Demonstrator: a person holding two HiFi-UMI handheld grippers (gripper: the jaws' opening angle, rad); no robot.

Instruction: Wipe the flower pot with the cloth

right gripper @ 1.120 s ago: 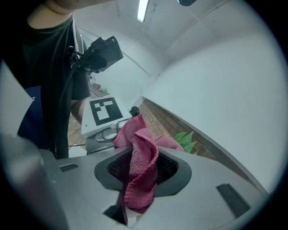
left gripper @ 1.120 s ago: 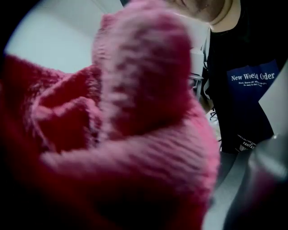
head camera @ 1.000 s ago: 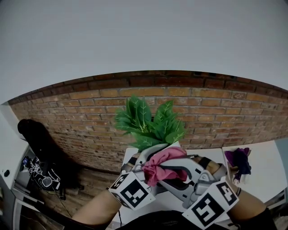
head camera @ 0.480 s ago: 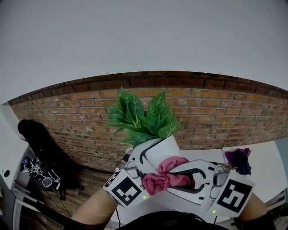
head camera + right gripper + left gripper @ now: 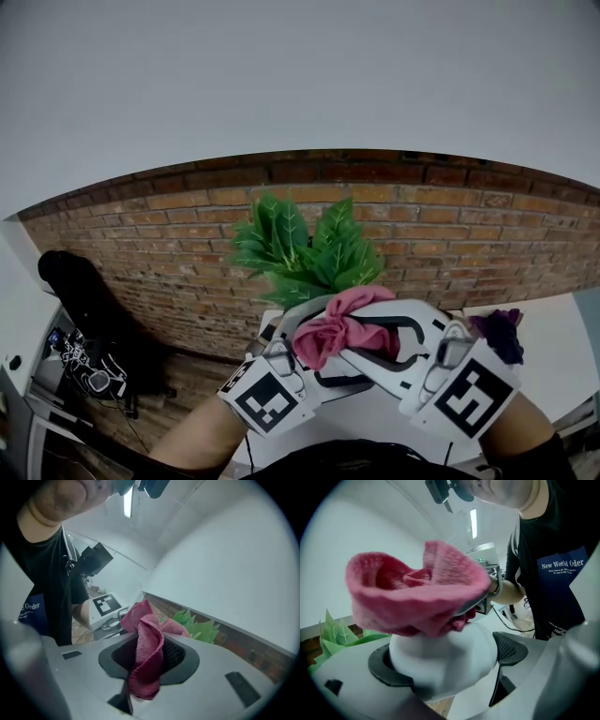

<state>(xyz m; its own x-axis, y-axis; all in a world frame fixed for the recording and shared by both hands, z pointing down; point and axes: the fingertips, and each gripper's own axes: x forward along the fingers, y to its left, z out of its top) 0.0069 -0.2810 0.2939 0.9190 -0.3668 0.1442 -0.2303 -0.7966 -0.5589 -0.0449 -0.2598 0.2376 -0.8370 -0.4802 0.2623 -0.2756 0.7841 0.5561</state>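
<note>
Our left tool (image 5: pixel 440 667) is clamped on the white flower pot (image 5: pixel 446 644), with a jaw on either side of it. Our right tool (image 5: pixel 147 663) is closed on the pink cloth (image 5: pixel 150 644), which bunches out between its jaws. In the left gripper view the cloth presses on the pot from 12 o'clock. In the head view the green leaves (image 5: pixel 305 253) stand at 12 o'clock from both tools, before a brick wall (image 5: pixel 469 234). At 3 o'clock a purple bunch (image 5: pixel 497 333) sits on the white surface (image 5: pixel 553 352).
</note>
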